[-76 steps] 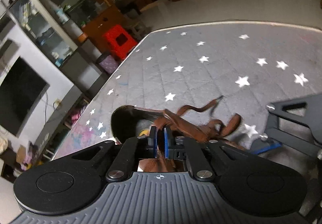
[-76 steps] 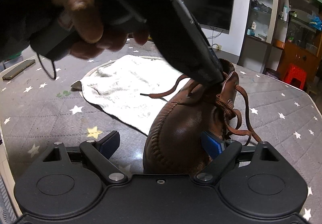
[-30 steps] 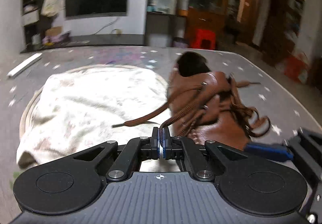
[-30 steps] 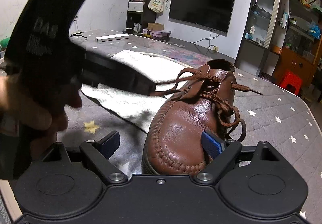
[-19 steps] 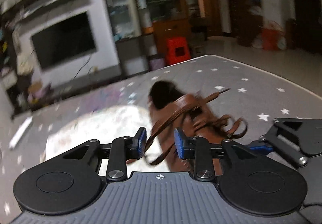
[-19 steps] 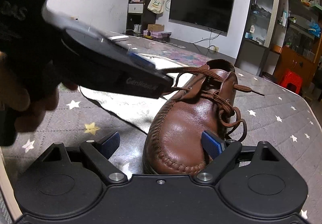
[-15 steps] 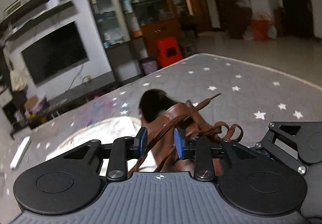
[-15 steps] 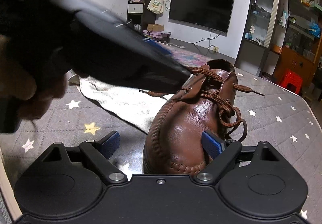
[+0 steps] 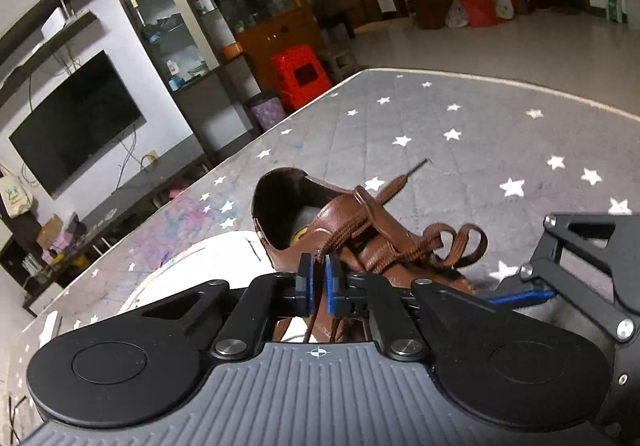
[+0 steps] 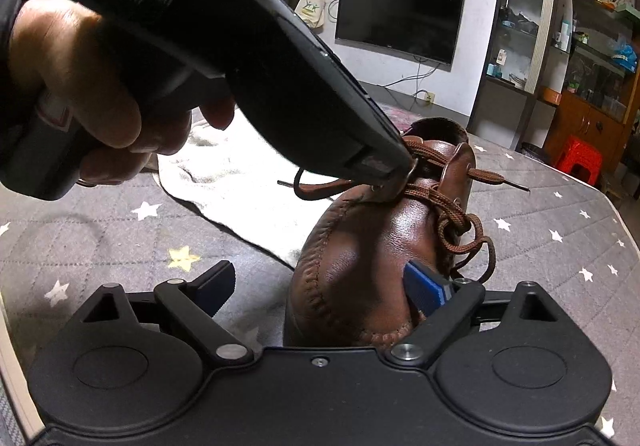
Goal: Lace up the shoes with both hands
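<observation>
Shoe (image 10: pixel 372 254) between wide right gripper (image 10: pixel 320 286) fingers.
Left gripper (image 9: pixel 318 282) pinches lace (image 9: pixel 340 242); white cloth (image 10: pixel 224 185) behind, its body blocks the left eyelets.

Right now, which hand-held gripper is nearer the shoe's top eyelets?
Left. The left hand-held gripper is at the eyelets, pinching the lace. The right hand-held gripper straddles the toe, open.
</observation>
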`<act>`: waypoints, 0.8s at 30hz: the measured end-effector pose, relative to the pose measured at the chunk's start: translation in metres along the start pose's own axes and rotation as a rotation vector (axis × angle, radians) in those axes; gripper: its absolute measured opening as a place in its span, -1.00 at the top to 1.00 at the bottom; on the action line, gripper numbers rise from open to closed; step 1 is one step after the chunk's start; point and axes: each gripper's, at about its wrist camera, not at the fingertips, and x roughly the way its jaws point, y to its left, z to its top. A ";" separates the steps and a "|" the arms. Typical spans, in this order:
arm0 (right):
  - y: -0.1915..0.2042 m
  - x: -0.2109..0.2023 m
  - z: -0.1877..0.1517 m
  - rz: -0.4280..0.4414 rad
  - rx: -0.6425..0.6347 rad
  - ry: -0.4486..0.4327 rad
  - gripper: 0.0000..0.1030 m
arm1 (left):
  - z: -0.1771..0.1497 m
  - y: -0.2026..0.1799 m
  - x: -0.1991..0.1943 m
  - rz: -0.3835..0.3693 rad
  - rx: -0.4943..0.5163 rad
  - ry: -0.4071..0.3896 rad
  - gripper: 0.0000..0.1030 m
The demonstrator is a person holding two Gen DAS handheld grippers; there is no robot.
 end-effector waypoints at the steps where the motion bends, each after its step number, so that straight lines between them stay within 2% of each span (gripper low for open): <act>1: 0.000 0.000 0.000 0.000 0.000 0.000 -0.80 | 0.000 -0.003 -0.002 0.023 0.011 -0.013 0.94; 5: 0.001 0.000 0.000 -0.002 -0.002 0.001 -0.80 | 0.003 -0.004 -0.011 0.121 -0.001 -0.071 0.96; 8: 0.001 0.000 -0.001 -0.004 -0.004 0.000 -0.80 | 0.005 0.003 -0.018 0.211 -0.058 -0.102 0.96; 10: 0.002 0.000 -0.001 -0.005 -0.005 0.001 -0.80 | 0.003 0.016 -0.025 0.268 -0.131 -0.132 0.97; 17: 0.003 -0.002 0.001 -0.010 -0.021 -0.007 -0.81 | -0.007 0.042 -0.041 0.329 -0.263 -0.128 0.97; 24: 0.002 -0.009 0.006 -0.011 -0.039 -0.024 -0.81 | -0.024 0.062 -0.054 0.347 -0.383 -0.069 0.96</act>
